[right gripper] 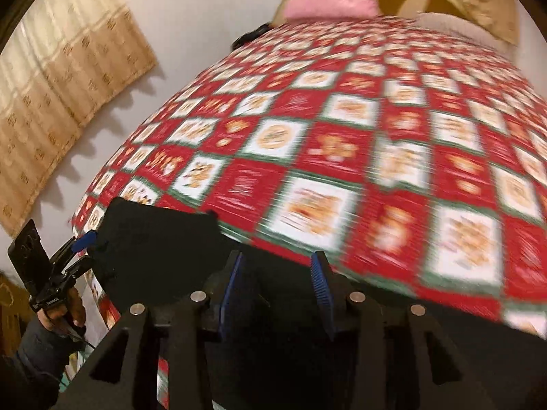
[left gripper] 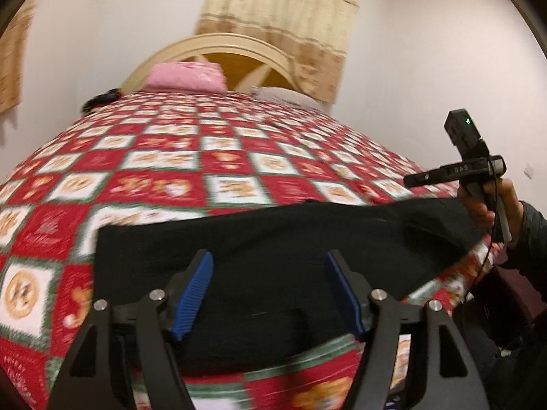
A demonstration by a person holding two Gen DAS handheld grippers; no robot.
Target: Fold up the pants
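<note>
Black pants (left gripper: 273, 239) lie flat along the near edge of a bed with a red, white and green checked cover (left gripper: 205, 157). My left gripper (left gripper: 268, 266) is open, its blue pads (left gripper: 195, 290) spread just above the pants' near part. My right gripper (right gripper: 278, 266) is open over the same black pants (right gripper: 154, 239), which run left along the bed edge. In the left wrist view the right gripper's body (left gripper: 471, 167) shows in a hand at the right, past the pants' end. In the right wrist view the left gripper (right gripper: 82, 249) sits at the pants' far left end.
A pink pillow (left gripper: 186, 75) and a white pillow (left gripper: 287, 97) lie by the cream arched headboard (left gripper: 218, 46). Beige curtains (left gripper: 283, 17) hang on the white wall behind. A dark object (left gripper: 101, 99) lies at the bed's far left corner.
</note>
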